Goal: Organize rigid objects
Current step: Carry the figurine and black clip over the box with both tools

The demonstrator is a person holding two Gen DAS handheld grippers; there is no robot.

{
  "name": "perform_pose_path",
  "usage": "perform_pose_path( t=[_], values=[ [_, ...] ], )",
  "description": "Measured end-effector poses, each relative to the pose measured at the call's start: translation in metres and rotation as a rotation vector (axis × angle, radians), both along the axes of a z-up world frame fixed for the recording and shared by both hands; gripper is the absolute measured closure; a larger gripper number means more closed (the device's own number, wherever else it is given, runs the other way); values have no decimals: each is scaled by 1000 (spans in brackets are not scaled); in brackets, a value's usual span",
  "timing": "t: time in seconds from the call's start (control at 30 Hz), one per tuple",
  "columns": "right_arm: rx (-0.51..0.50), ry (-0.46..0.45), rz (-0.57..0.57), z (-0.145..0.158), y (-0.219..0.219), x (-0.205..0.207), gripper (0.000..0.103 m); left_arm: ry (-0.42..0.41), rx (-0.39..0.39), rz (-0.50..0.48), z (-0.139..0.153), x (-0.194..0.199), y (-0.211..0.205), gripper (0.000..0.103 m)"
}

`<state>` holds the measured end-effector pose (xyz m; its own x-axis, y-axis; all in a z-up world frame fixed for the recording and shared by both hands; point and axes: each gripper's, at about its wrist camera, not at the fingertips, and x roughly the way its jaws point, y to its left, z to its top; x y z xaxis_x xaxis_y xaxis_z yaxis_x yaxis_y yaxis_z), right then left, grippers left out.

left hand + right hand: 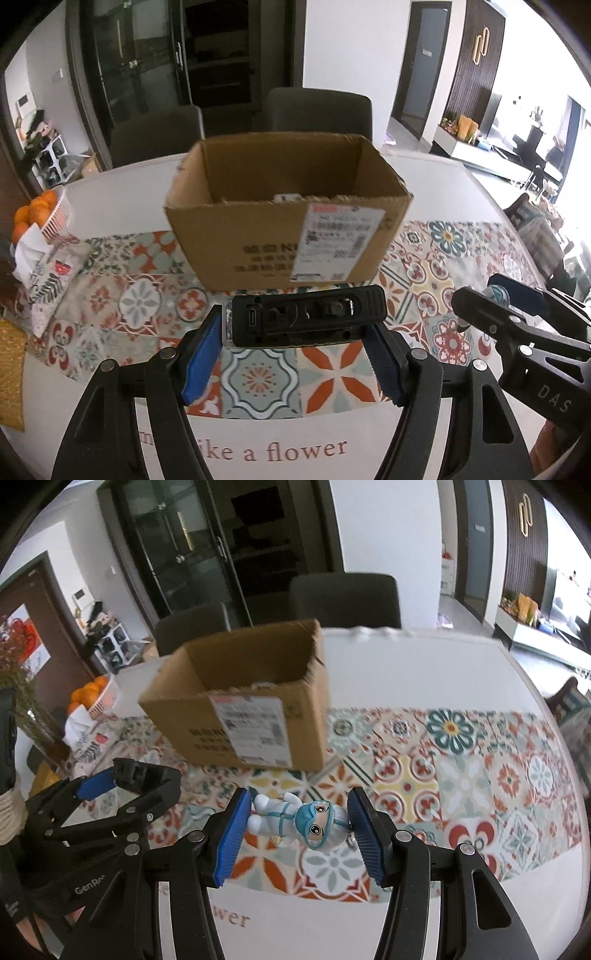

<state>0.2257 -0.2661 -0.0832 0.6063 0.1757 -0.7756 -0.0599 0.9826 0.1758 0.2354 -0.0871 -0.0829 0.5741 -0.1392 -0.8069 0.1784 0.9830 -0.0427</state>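
My left gripper (295,332) is shut on a black rectangular device (306,317) with a USB port, held crosswise between the blue pads above the table. An open cardboard box (288,210) with a shipping label stands just beyond it; something white lies inside. My right gripper (299,825) is shut on a small toy figure (301,821) in a white suit and blue mask, held sideways above the table. The box (243,705) is ahead and to the left of it. The right gripper shows at the right of the left wrist view (517,314), the left gripper at the left of the right wrist view (122,786).
A white round table (461,184) carries a patterned tile runner (424,266). A basket of oranges (40,214) and a printed pouch (51,280) sit at the left. Two dark chairs (317,110) stand behind the table.
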Motion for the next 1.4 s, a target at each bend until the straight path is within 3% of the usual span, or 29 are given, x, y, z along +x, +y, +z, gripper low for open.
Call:
perform_pose_path(
  t=[0.43,0.87,1.23,1.4],
  values=[
    [29,-94,61,42,42,19,48,-54,3,32,43,11,39,31],
    [65,-141,79,71,58,58,48,-107,4,3,80,48,52,31],
    [66,-122,95,75,65,105,48,-103,16,-3,87,96,55,31],
    [54,-105,94,72,67,125,48,-63,19,-12,81,121,51,31]
  ],
)
